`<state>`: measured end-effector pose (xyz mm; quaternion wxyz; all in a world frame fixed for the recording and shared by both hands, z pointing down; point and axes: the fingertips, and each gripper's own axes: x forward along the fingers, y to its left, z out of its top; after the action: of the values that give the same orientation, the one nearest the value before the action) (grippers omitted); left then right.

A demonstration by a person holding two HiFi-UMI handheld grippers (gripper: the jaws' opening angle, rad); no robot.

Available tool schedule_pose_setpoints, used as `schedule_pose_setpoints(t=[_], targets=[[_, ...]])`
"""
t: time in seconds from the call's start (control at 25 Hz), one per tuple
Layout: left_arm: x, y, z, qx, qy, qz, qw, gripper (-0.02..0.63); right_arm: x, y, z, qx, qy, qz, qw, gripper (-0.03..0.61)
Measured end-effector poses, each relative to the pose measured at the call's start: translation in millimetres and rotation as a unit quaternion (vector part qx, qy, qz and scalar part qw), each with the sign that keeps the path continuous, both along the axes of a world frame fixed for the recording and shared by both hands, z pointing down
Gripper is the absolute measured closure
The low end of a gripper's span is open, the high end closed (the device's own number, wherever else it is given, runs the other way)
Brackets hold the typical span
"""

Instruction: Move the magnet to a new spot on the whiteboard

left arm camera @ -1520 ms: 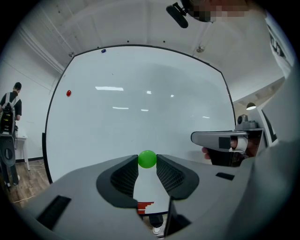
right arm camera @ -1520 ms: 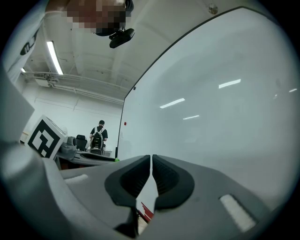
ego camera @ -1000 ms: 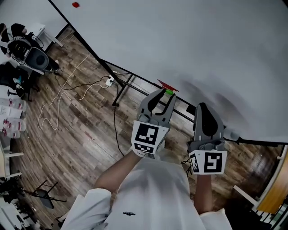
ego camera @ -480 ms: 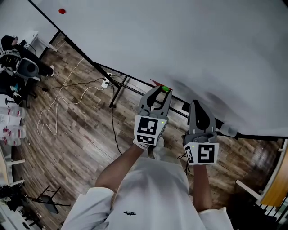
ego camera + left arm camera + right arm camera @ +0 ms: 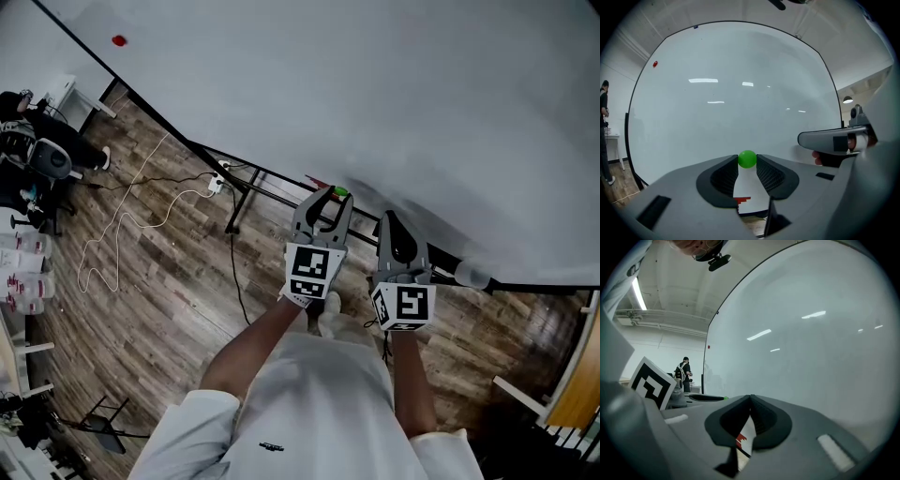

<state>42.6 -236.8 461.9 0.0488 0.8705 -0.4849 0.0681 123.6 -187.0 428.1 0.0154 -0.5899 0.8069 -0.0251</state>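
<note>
- Since the earlier frames the right gripper (image 5: 388, 217) has been brought closer to the left gripper (image 5: 333, 194), and both are now seen side by side, just below the lower edge of the whiteboard (image 5: 375, 84). The green magnet (image 5: 341, 191) has stayed in the left jaws the whole time.
- Nearest to the camera, a white shirt (image 5: 309, 403) and two forearms are seen, each hand carrying one gripper with its marker cube turned up.
- The left gripper is closed on the green magnet: in the left gripper view the ball is pinched between the two jaw tips and is touched on both sides.
- The right gripper is closed too. In the right gripper view its jaw tips meet and nothing is held between them.
- The green magnet is held in front of the whiteboard, near the middle of its lower edge. Whether it touches the board cannot be told.
- Below the magnet, through the gap of the left jaws, a red stepped shape (image 5: 743, 200) is seen at the lower edge; what it is cannot be told.
- A red magnet (image 5: 118, 40) is stuck near the upper left corner of the whiteboard, well apart from the green one.
- Under the board a wooden floor (image 5: 150, 281) is seen, with a light cable (image 5: 122, 220) lying in loops and a power strip (image 5: 217, 185) beside the black stand (image 5: 246, 192).
- Far behind the left edge of the board a person (image 5: 685, 372) is standing.
</note>
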Motion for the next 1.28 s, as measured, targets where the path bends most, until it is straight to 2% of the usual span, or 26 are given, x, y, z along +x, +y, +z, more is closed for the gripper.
schedule_pose_setpoints(t=[0.56, 1.28], targets=[[16.7, -20.6, 26.4, -0.008, -0.01, -0.013, 0.9998, 0.49, 15.7, -8.7, 32.6, -0.031, 0.005, 0.03, 0.999, 0.569], [30.0, -31.4, 32.0, -0.006, -0.007, -0.011, 0.9999, 0.488, 27.7, -8.8, 27.3, -0.03, 0.002, 0.047, 0.998, 0.569]])
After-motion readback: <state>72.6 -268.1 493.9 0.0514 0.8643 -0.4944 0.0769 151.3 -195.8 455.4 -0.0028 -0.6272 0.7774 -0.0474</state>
